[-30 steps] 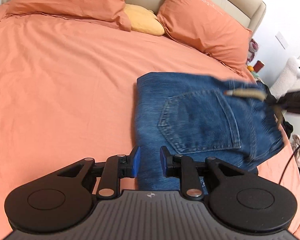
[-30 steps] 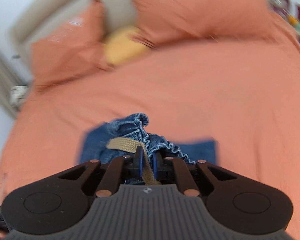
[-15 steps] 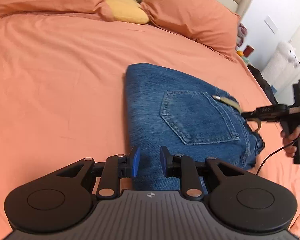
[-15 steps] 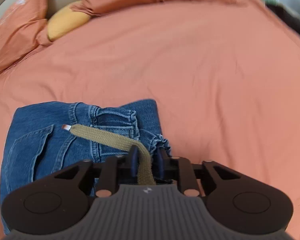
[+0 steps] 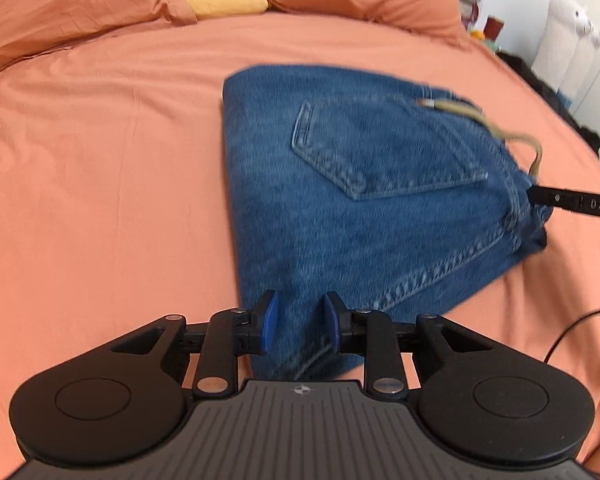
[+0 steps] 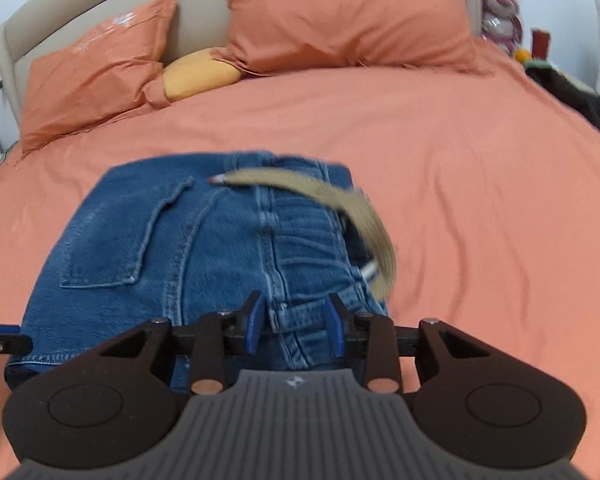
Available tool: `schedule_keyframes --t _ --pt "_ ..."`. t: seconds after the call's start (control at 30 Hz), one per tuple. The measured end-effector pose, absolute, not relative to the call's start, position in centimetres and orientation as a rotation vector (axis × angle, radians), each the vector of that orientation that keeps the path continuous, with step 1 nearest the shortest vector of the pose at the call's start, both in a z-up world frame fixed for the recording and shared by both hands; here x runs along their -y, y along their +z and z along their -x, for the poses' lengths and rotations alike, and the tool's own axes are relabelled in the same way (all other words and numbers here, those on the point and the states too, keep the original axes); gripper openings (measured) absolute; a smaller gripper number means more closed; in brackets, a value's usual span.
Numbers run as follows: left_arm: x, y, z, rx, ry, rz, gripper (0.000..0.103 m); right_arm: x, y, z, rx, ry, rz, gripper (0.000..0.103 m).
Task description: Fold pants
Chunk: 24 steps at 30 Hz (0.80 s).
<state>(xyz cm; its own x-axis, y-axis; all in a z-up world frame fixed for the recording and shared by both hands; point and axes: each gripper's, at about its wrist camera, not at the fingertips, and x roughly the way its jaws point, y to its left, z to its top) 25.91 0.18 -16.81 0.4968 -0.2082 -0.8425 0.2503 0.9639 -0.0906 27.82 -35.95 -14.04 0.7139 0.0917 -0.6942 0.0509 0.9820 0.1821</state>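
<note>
Lying folded: one pants [image 5: 364,184], two pillows [image 6: 340,20].

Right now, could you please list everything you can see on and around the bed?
jeans: one pair, blue, folded, lying on the sheet
belt: one, khaki, draped over the waistband
bed sheet: one, orange, covering the bed
pillows: two, orange, against the headboard
cushion: one, yellow, between the pillows
headboard: one, beige, behind the pillows
plush toys: white, beside the bed
left gripper: black, blue fingers, opening over the jeans' near edge
right gripper: black, blue fingers, opening astride the waistband
</note>
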Motion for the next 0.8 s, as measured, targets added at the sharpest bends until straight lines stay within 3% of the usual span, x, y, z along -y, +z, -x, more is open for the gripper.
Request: schedule_keyframes --t 0.3,0.53,0.57,0.63,0.7,0.8 --pt "0.0 -18.2 -26.6 -1.082 -0.263 -0.121 0.031 36.5 -17.1 -27.8 -0.802 -0.024 -0.299 0.03" --pt "-0.3 -15.5 -26.0 -1.016 -0.259 -0.124 0.033 37.0 -14.6 -26.3 -0.745 -0.007 -0.329 0.032" --pt "-0.6 -15.0 -26.1 -0.991 -0.255 -0.109 0.036 37.2 -14.4 -25.6 -0.73 -0.009 -0.351 0.041" --pt "-1.1 -14.4 -26.8 -0.969 -0.238 -0.073 0.062 37.5 -14.1 -24.3 -0.7 -0.029 -0.405 0.062" --pt "-1.5 -14.0 -27.9 -0.956 -0.222 -0.028 0.069 38.2 -14.2 -23.2 -0.676 -0.056 -0.475 0.072" --pt "-1.8 -13.9 -29.7 -0.968 -0.201 0.027 0.071 39.7 -15.5 -22.4 -0.668 -0.09 -0.612 0.08"
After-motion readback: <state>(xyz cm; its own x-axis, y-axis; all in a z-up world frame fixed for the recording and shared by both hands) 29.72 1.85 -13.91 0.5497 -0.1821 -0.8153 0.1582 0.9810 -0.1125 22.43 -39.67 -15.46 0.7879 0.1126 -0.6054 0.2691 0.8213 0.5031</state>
